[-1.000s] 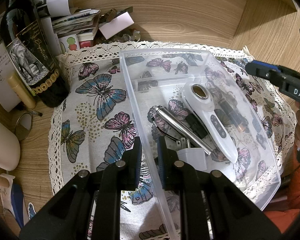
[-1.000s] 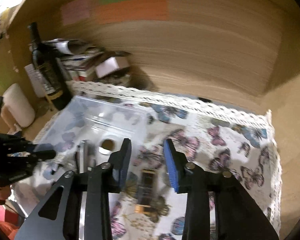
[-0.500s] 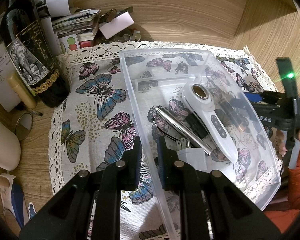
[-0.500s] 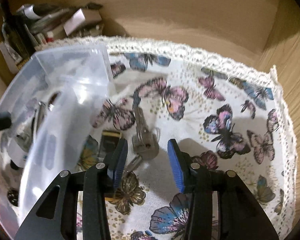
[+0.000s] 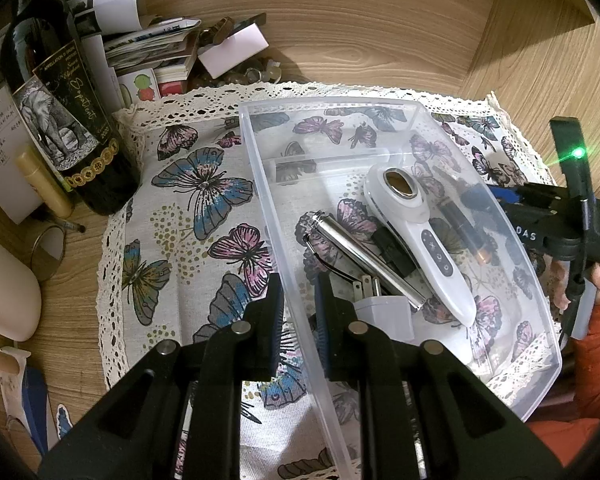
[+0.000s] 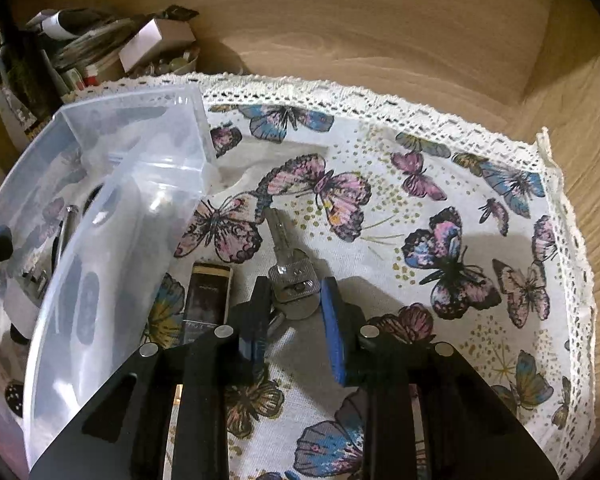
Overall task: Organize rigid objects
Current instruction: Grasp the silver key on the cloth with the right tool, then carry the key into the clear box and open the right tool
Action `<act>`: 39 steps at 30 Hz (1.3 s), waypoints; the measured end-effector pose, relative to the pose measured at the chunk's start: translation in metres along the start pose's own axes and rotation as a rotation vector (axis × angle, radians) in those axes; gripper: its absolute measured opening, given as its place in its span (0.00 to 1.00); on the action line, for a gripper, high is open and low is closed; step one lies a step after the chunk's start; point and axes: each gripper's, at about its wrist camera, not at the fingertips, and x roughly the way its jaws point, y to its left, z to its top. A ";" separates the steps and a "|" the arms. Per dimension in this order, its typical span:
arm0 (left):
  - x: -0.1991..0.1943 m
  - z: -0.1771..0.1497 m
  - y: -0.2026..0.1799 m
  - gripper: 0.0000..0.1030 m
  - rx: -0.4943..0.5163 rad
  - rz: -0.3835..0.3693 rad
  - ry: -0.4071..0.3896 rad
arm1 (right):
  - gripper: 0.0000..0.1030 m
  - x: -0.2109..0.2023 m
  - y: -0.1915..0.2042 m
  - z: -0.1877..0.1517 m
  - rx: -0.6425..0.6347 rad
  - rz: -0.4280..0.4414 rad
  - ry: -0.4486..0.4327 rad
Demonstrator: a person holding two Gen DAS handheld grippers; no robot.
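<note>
The left hand-held gripper [image 5: 298, 312] pinched the bin [image 5: 260, 184] wall, likely steadying it. The right hand-held gripper [image 6: 292, 304], jaws narrowly apart, straddled the key [image 6: 290, 270] lying on the cloth [image 6: 440, 184] right of the bin, apparently ready to close.

black tool [image 6: 292, 300] | blue pads [image 6: 334, 320] | silver screws | orange sleeve [image 5: 596, 344]
</note>
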 end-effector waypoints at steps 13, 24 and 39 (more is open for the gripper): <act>0.000 0.000 0.000 0.15 -0.001 0.000 0.000 | 0.22 -0.057 0.002 0.023 -0.002 0.032 -0.168; 0.000 0.000 0.000 0.15 0.000 0.000 0.000 | 0.23 -0.088 0.045 0.041 -0.107 0.104 -0.294; 0.000 0.000 0.000 0.15 -0.004 -0.003 -0.003 | 0.23 -0.058 0.107 0.038 -0.233 0.216 -0.208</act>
